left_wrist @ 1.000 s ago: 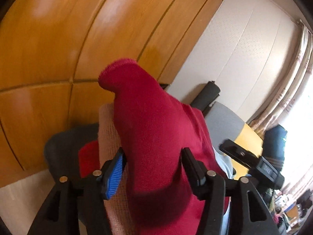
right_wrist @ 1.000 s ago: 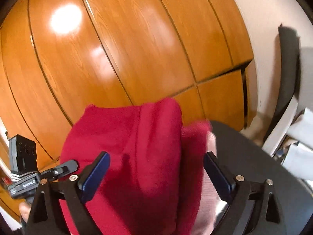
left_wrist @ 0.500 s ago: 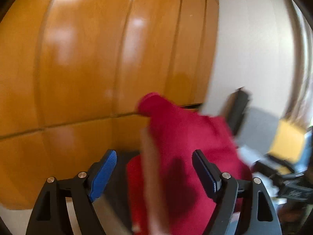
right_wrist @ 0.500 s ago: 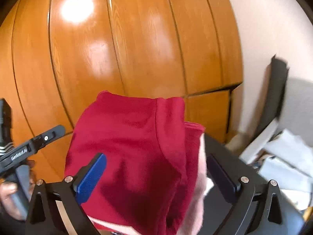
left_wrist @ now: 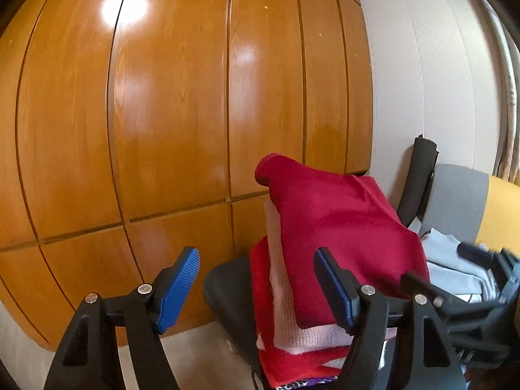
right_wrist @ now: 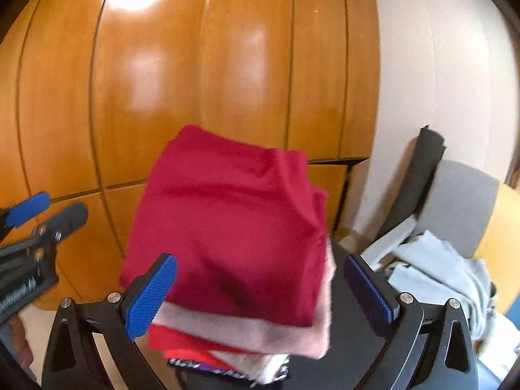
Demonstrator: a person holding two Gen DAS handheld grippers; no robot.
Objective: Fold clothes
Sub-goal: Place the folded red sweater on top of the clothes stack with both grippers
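Black chair seat (right_wrist: 354,334), stack of folded clothes (right_wrist: 234,331) on it

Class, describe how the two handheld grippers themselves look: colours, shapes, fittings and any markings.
Both the left gripper and the right gripper have black, angular frames with triangular cut-outs and round silver screw heads. Each finger ends in a ribbed blue pad. No cables show. In the right wrist view, the left gripper's body carries white lettering, too blurred to read.

Our right gripper (right_wrist: 260,287) stands with jaws wide apart around a folded red garment (right_wrist: 227,227) topping a stack of pink cloth (right_wrist: 260,331) on a black chair (right_wrist: 351,341); our left gripper (right_wrist: 29,209) shows at the left.
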